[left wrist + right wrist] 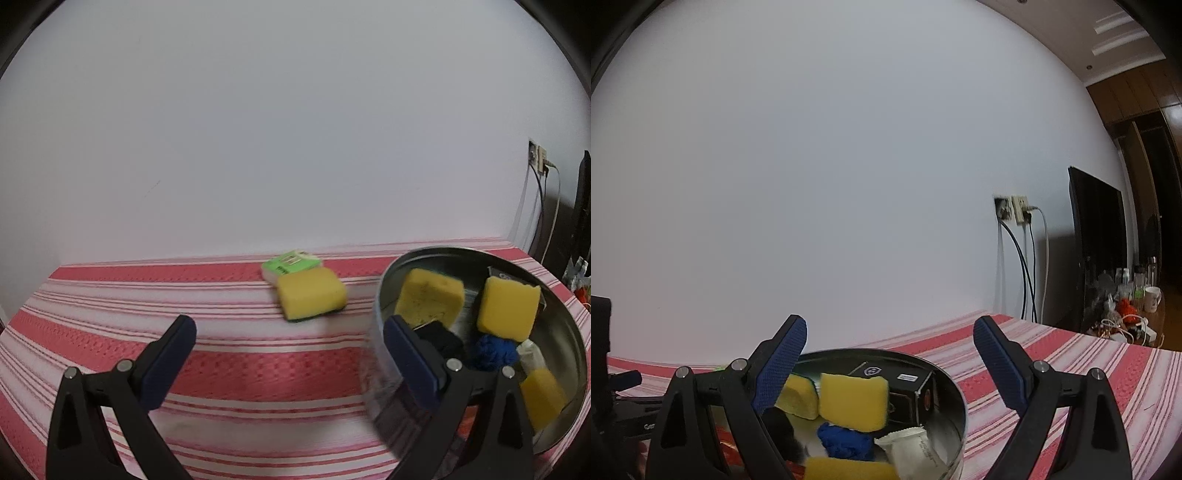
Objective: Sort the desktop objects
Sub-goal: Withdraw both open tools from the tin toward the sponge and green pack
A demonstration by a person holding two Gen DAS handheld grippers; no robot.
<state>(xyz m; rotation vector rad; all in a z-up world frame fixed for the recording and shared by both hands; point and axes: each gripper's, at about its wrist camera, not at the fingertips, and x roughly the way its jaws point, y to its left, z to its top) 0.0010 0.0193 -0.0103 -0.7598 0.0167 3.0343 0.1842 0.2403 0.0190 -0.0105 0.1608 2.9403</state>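
A round metal tin (pixel 380 306) sits on the red striped cloth (pixel 229 365) and holds several yellow sponges (pixel 508 308), a blue bundle (pixel 493 350), a black box and a white packet. On the cloth to its left lie a yellow sponge (pixel 312 295) and a green-topped packet (pixel 291 264) behind it. My left gripper (pixel 290 352) is open and empty, its right finger over the tin's near rim. In the right wrist view my right gripper (pixel 890 360) is open and empty above the tin (pixel 955 424), with a sponge (pixel 853 400) and the white packet (pixel 916 448) below.
A white wall runs behind the table. To the right are wall sockets with cables (pixel 1027 258), a dark screen (pixel 1097 251), and a cluttered side table with a mug (pixel 1152 299) and bottles. The other gripper's black body (pixel 602 350) shows at the left edge.
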